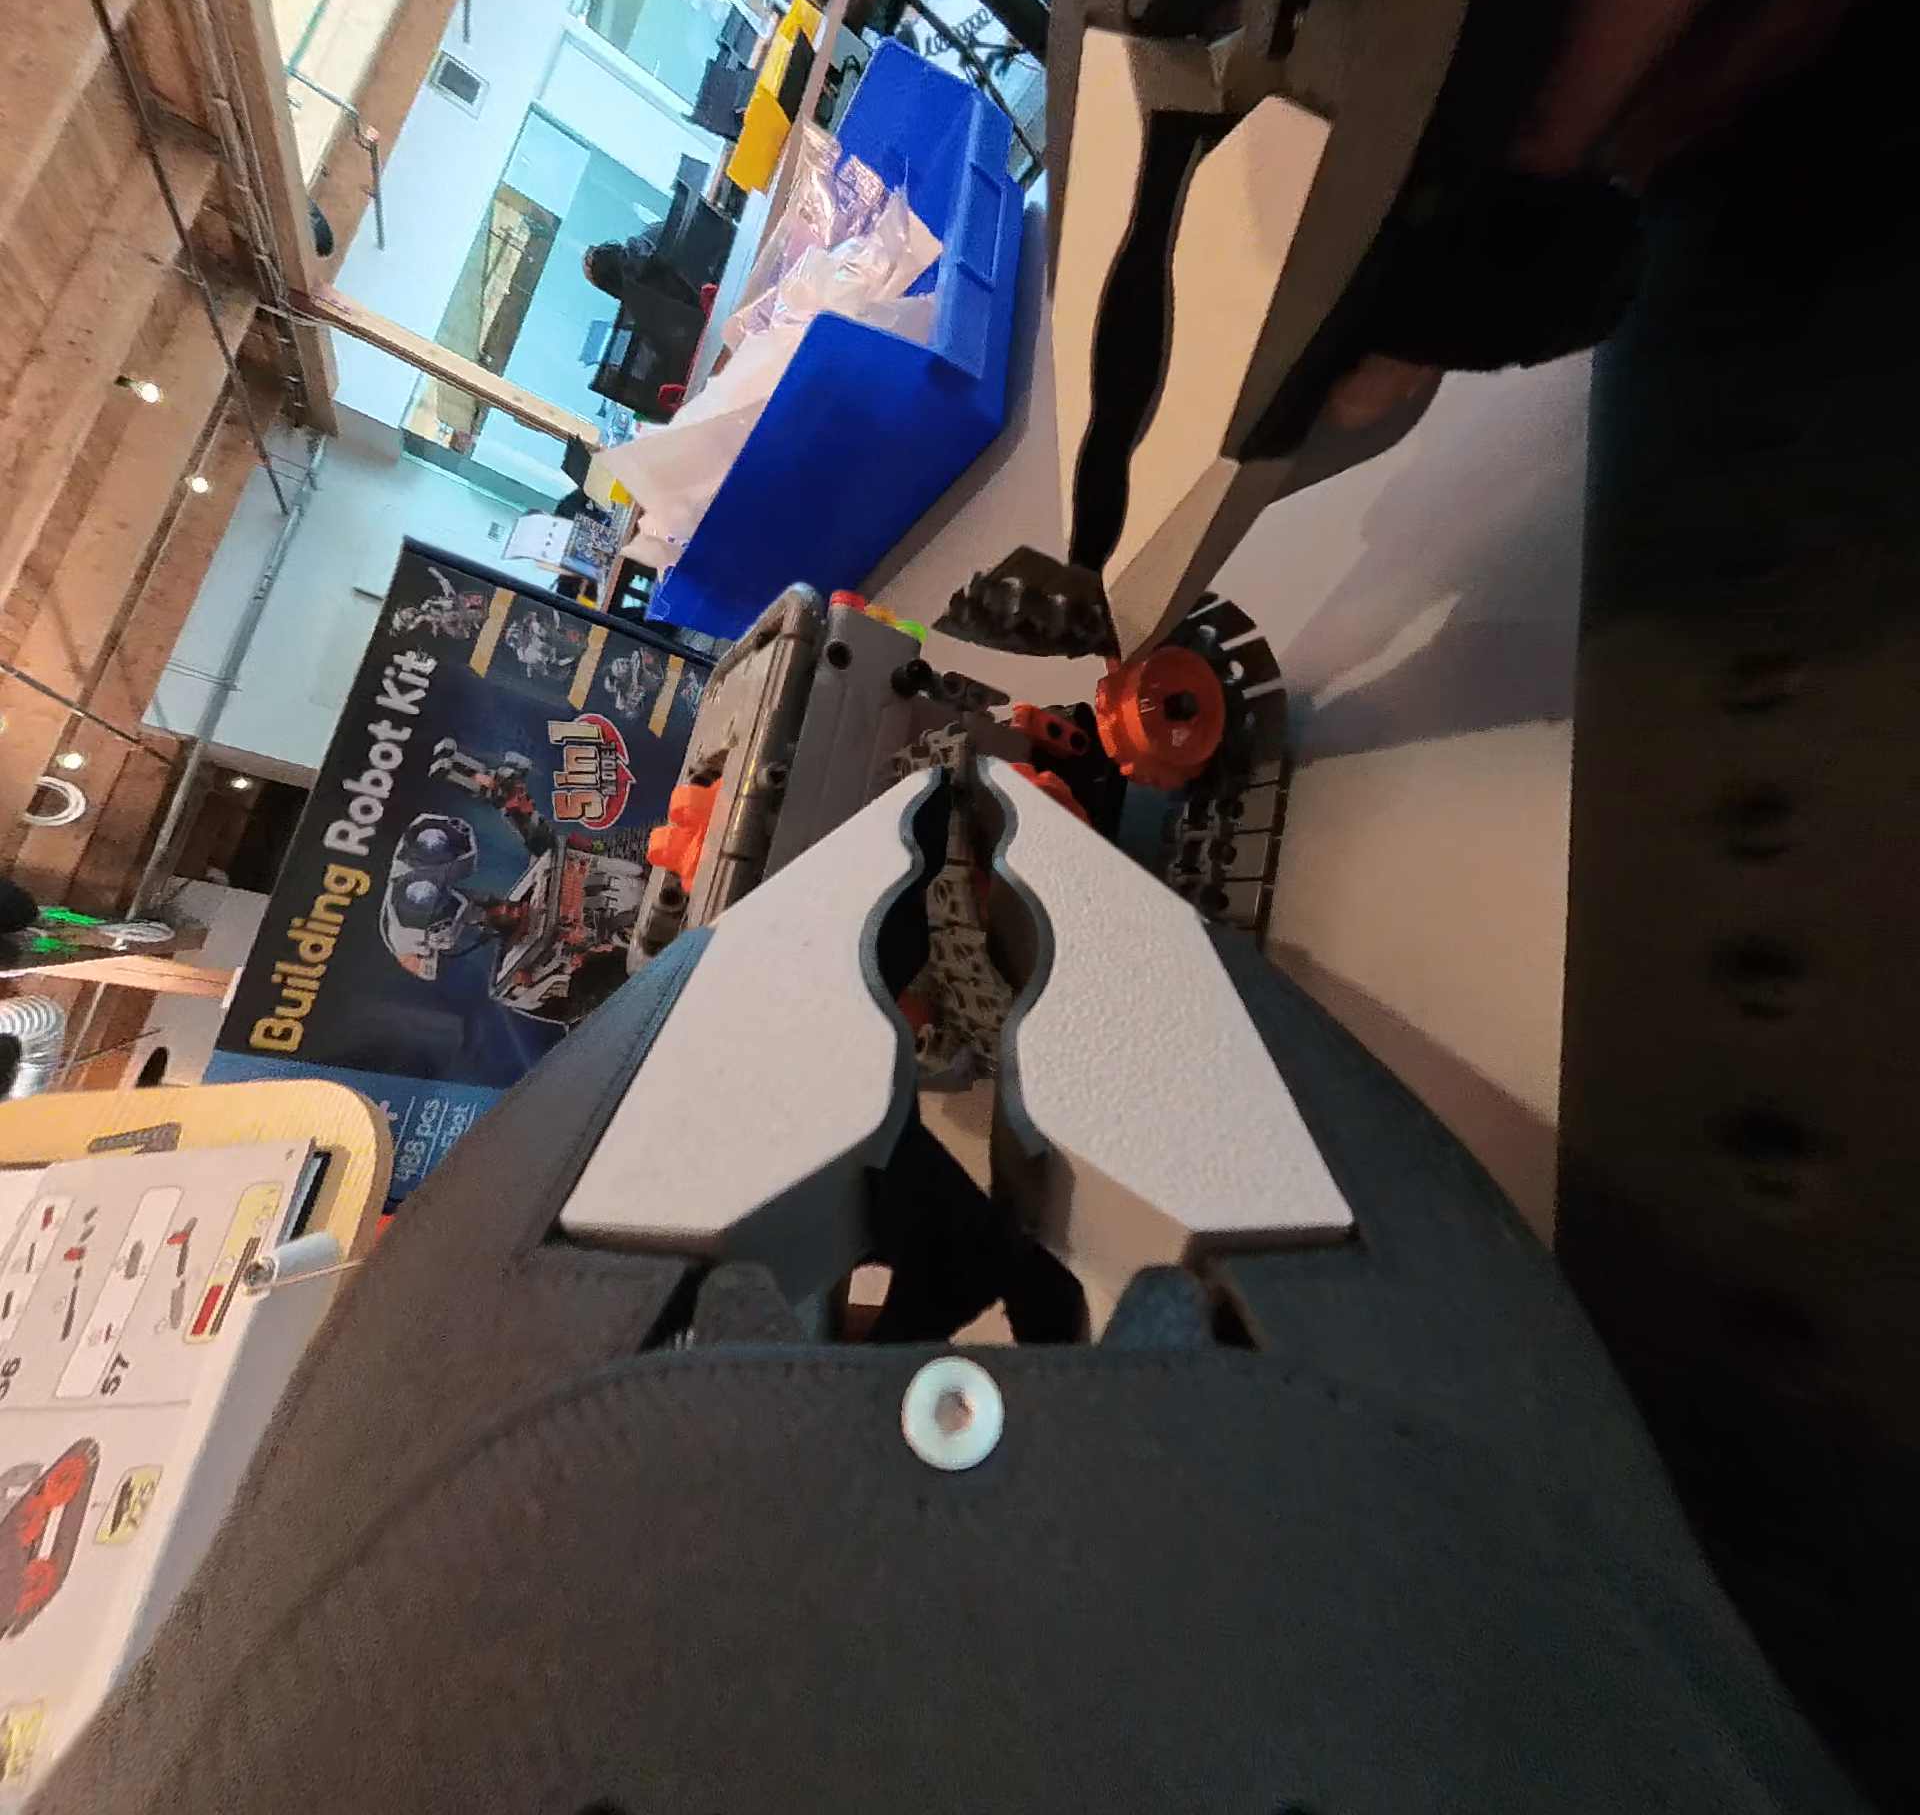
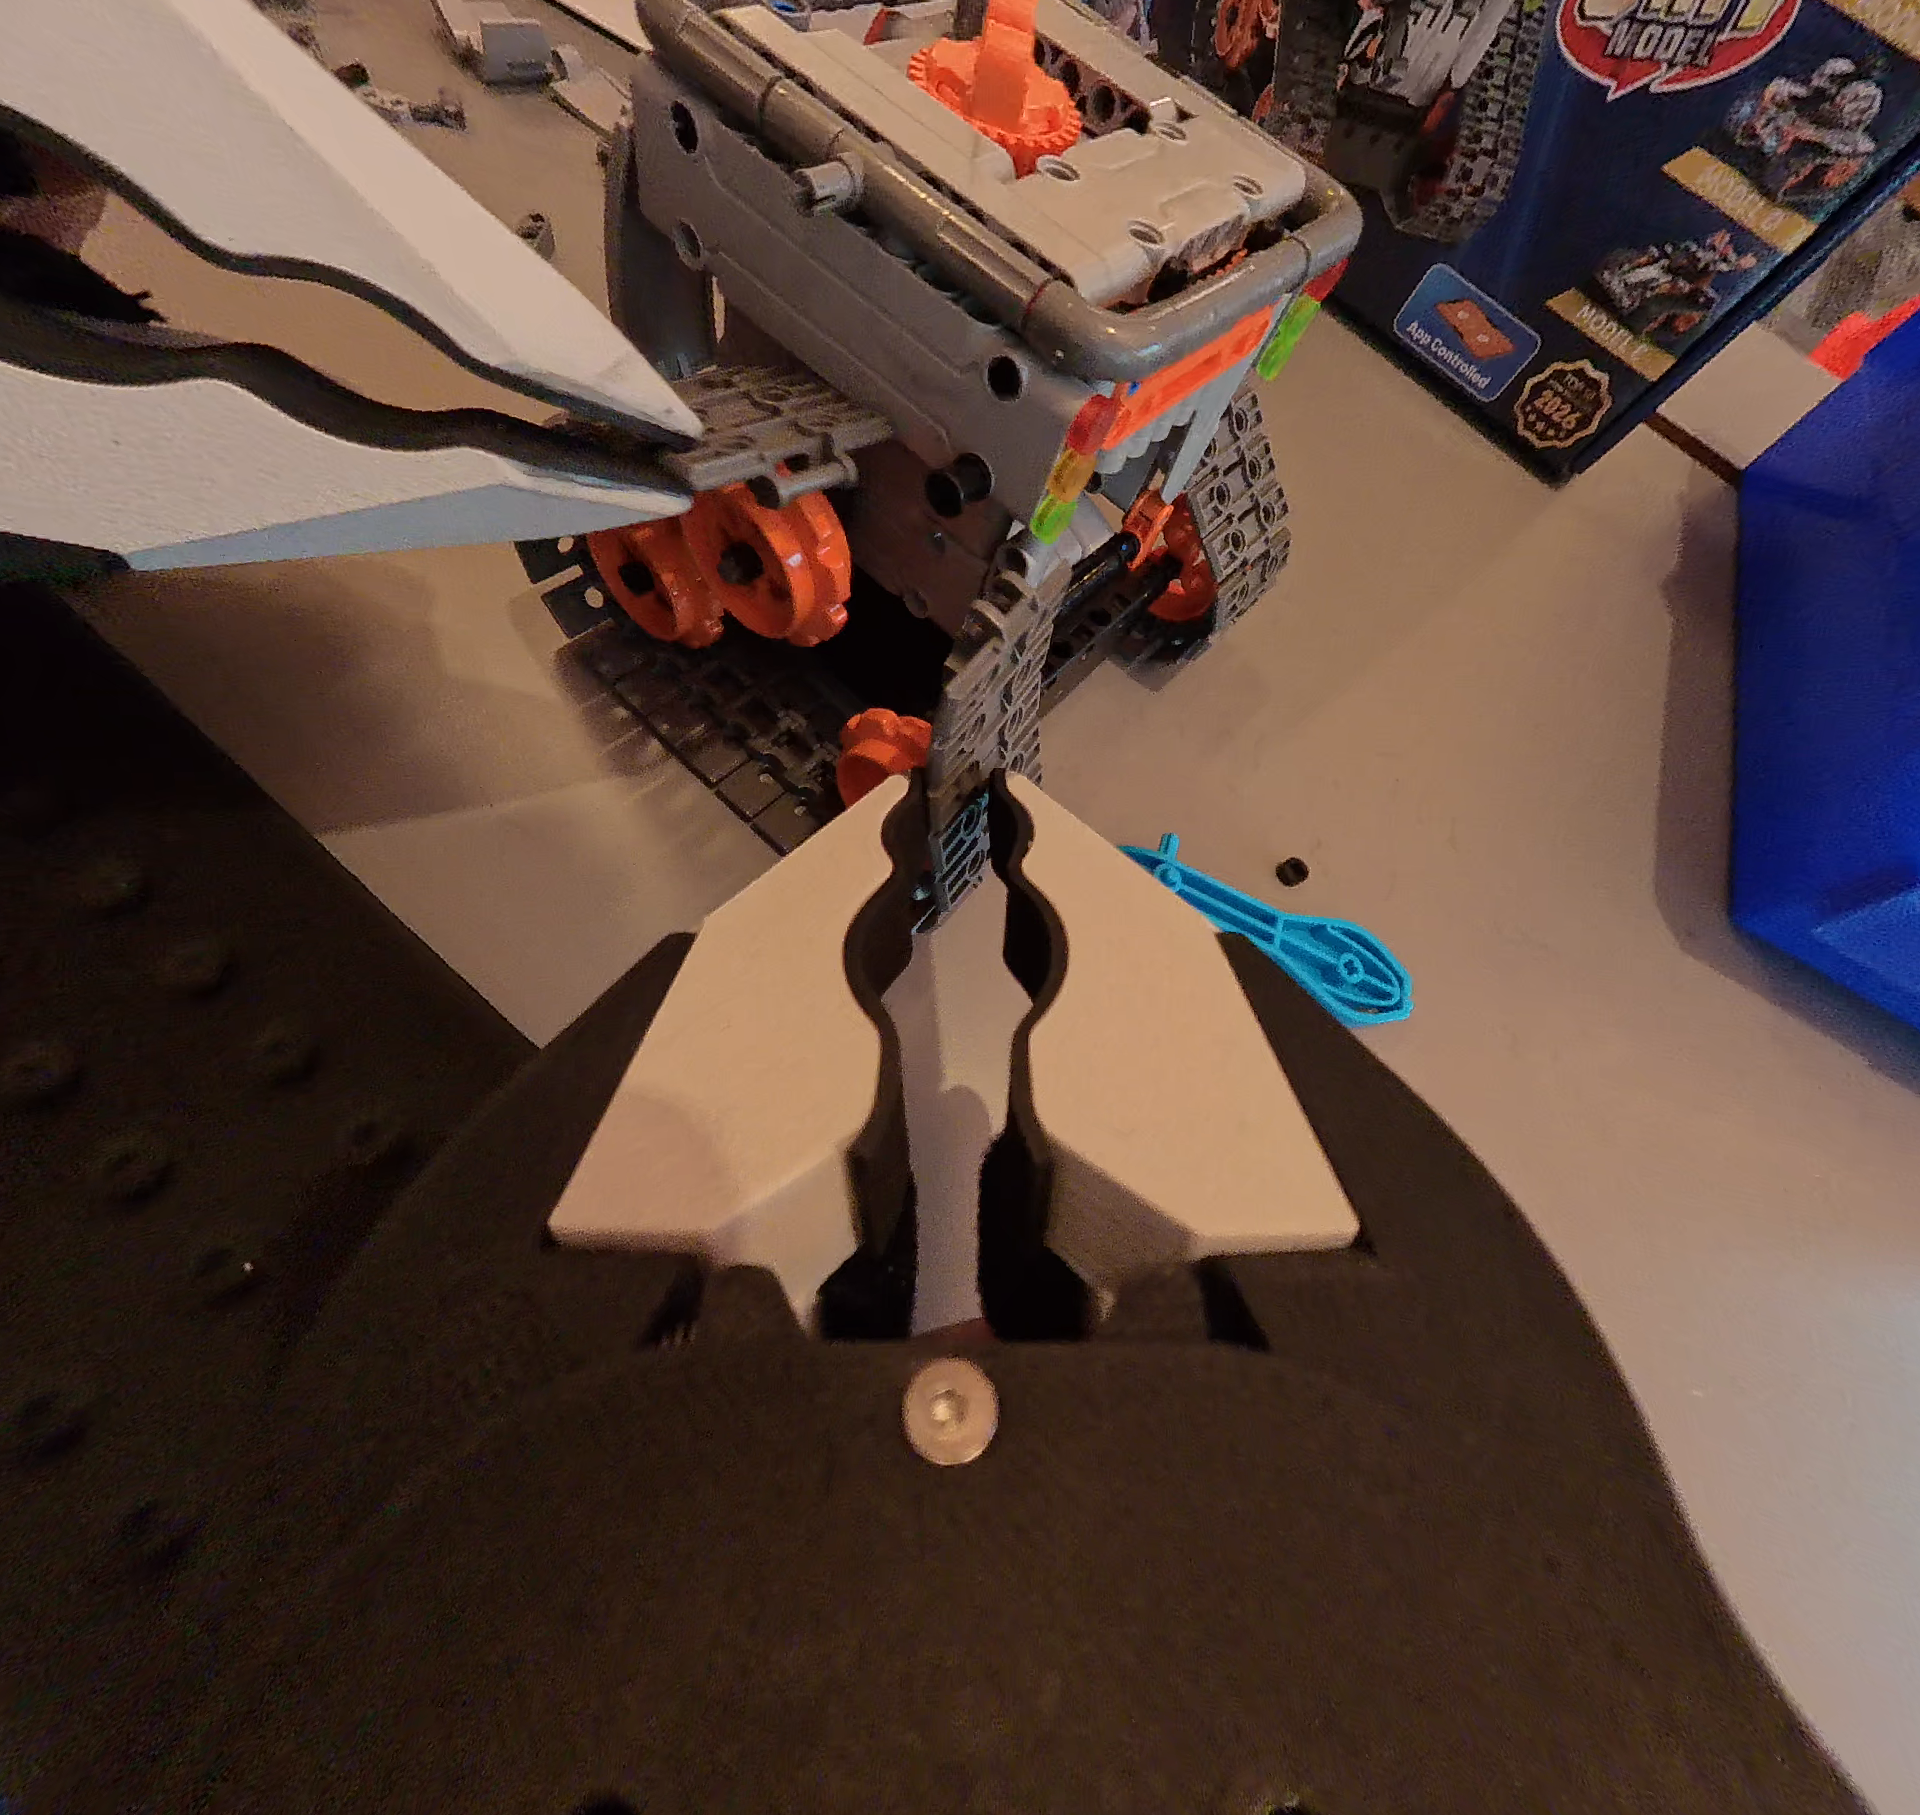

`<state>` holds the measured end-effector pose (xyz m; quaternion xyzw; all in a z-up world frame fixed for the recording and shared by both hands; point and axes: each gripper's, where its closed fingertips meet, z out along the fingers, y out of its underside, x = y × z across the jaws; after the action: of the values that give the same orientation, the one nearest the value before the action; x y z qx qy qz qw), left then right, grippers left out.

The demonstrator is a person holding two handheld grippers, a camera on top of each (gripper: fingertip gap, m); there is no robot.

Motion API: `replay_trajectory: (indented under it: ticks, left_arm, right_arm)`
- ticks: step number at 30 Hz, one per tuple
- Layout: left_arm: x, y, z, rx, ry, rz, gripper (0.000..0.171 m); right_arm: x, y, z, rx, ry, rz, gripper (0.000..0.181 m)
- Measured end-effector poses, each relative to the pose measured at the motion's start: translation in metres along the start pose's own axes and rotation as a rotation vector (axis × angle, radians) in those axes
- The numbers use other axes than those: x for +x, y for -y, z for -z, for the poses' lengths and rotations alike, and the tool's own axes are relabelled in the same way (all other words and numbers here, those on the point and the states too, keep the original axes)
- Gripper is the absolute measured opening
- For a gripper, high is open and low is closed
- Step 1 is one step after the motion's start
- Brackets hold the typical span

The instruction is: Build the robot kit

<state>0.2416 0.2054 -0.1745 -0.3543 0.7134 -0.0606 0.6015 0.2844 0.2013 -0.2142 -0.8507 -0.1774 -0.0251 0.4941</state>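
A grey tracked robot model [image 2: 935,238] with orange sprocket wheels [image 2: 727,560] stands on the white table [image 2: 1403,674]. Its grey track [image 2: 987,705] hangs loose around the wheels, with part lying flat on the table [image 2: 707,716]. My right gripper [image 2: 961,789] is shut on one end of the track in front of the model. My left gripper [image 2: 681,461] is shut on the other end [image 2: 769,425] above the orange wheels. In the left wrist view my left gripper [image 1: 961,778] pinches track links [image 1: 956,913], and the right gripper [image 1: 1107,612] comes in from above by an orange wheel [image 1: 1164,716].
A blue bin [image 2: 1829,674] stands at the right. The dark blue kit box [image 2: 1558,155] is behind the model. A light blue plastic tool [image 2: 1288,934] and a small black pin [image 2: 1291,872] lie on the table. An instruction booklet [image 1: 125,1350] is propped nearby. A dark perforated board [image 2: 156,1038] borders the table. The grippers' ends are close to 6 centimetres from one another. Between my right fingertips and the small black pin [image 2: 1291,872] there is roughly 11 centimetres.
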Motion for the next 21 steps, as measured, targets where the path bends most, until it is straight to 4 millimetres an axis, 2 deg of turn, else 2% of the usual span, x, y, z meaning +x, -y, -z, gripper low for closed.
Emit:
replay_trajectory:
  ticks: [9, 15, 21]
  left_arm:
    - [0.011, 0.002, -0.016, -0.035, -0.017, -0.067, 0.003]
    - [0.014, 0.001, -0.019, -0.035, -0.017, -0.106, 0.004]
    - [0.016, 0.002, -0.021, -0.037, -0.02, -0.127, 0.003]
  right_arm:
    - [-0.001, -0.001, -0.003, -0.024, -0.083, 0.225, 0.008]
    - [0.0, -0.001, -0.005, -0.022, -0.097, 0.262, 0.009]
    - [0.0, 0.0, -0.005, 0.002, -0.074, 0.213, 0.011]
